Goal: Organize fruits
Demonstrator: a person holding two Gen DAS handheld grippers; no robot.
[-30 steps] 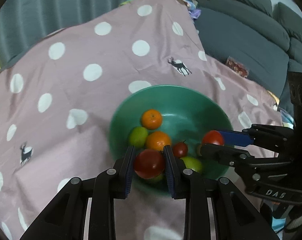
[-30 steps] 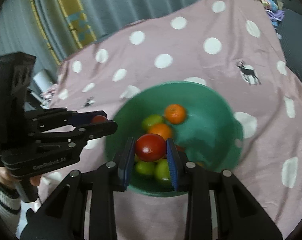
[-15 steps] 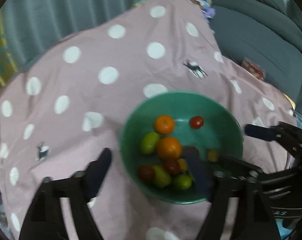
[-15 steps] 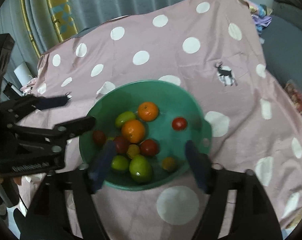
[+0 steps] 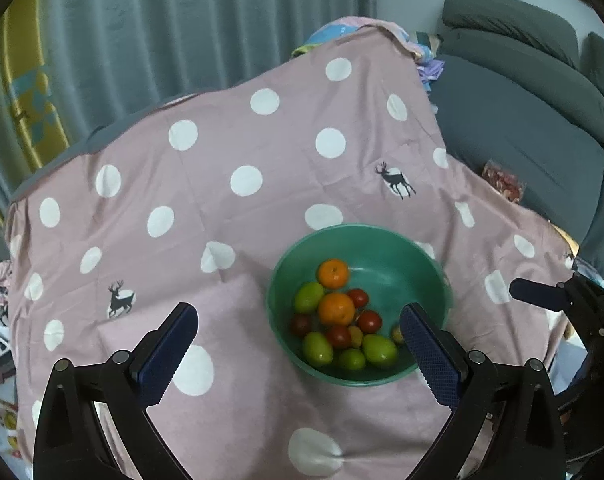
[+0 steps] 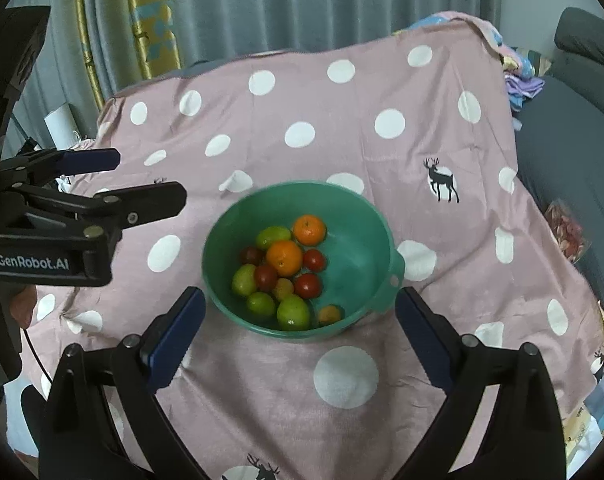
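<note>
Both tongs empty now, jaws wide apart; 1 s ago each clamped a red tomato over the bowl. Left gripper pulled back and up, pads framing lower centre of left view. Right gripper likewise, pads either side of bowl's near rim in right view.

Bowl at centre frame on the cloth, handle tab toward lower right. Inside, clustered left of centre: 2 oranges, 4 green fruits, about 5 tomatoes, 2 small yellowish fruits. Right half of bowl floor bare.

No loose fruit seen on cloth in either view. Sofa at upper right, curtain along top.

Judgement: both releases landed in bowl; collection step looks complete or nearly so. Next move, if any, a retreat.
</note>
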